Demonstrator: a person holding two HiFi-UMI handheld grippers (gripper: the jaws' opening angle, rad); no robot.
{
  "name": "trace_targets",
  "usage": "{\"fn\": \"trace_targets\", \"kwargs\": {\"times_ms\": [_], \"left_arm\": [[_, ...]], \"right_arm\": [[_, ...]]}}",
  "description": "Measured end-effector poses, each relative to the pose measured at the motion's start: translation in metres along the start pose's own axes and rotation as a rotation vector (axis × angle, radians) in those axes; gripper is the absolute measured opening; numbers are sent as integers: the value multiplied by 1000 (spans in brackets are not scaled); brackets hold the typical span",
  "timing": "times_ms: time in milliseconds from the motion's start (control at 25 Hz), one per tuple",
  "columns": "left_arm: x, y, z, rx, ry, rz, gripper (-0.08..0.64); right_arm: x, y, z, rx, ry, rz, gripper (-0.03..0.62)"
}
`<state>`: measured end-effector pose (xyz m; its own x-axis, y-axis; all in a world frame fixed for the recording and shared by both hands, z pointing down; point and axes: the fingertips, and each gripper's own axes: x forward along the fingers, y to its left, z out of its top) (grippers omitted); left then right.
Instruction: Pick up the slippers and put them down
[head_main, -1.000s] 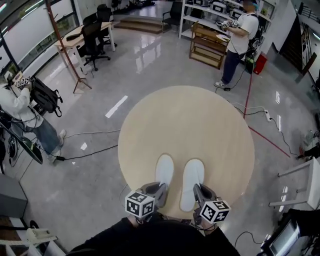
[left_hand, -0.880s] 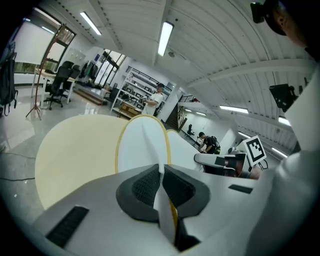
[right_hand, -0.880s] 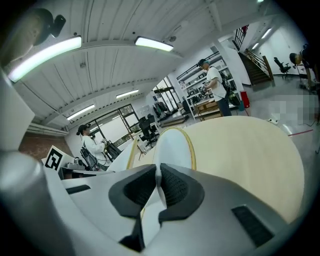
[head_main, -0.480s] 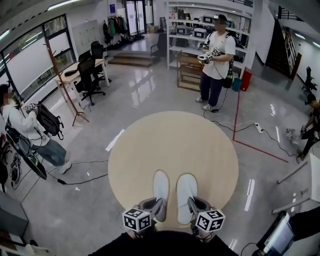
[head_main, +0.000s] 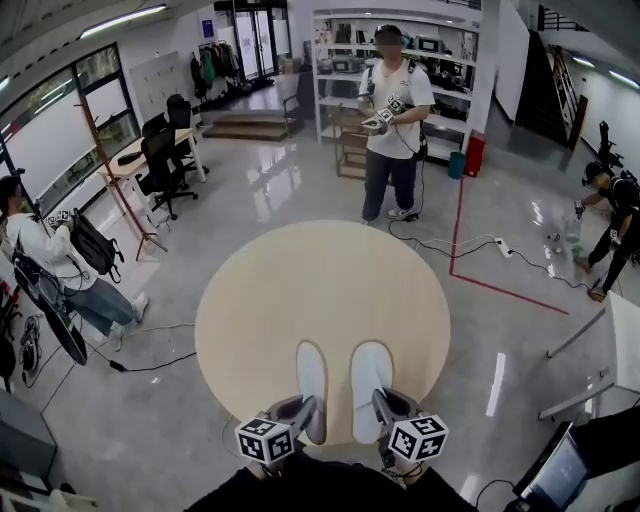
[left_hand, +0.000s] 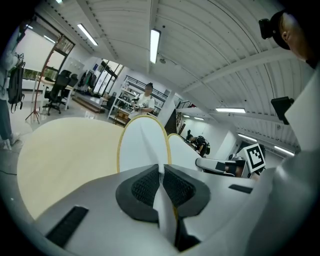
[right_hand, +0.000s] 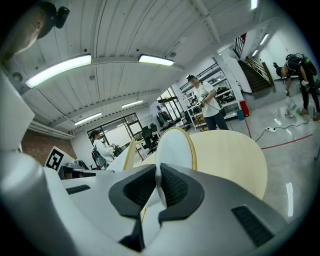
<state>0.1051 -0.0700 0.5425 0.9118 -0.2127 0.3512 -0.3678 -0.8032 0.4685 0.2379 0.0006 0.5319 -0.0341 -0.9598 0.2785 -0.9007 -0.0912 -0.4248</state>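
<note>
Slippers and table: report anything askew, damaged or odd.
Nothing stands out. The left slipper and right slipper are white and sit parallel, side by side over the round table. The left claw and right claw each pinch one at its near end. No tear or stain shows.

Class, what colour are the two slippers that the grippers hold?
The slippers are white; clearest in the head view.

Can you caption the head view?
Left gripper holds the left slipper, right gripper the right slipper, over a round table.
</note>
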Motion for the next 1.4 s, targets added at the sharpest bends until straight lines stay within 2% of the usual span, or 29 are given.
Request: {"fn": "trace_targets", "kwargs": {"times_ms": [320, 680, 1120, 1400], "left_arm": [[10, -3, -6, -6, 57, 24, 38], [58, 8, 8, -48, 61, -56, 38], [99, 68, 35, -154, 5, -92, 38], [111, 92, 43, -175, 30, -90, 38]], "right_arm": [[-7, -33, 7, 67, -20, -39, 37], [17, -58, 18, 48, 28, -109, 37], [77, -79, 37, 23, 123, -178, 37], [109, -83, 42, 57, 161, -183, 37]]}}
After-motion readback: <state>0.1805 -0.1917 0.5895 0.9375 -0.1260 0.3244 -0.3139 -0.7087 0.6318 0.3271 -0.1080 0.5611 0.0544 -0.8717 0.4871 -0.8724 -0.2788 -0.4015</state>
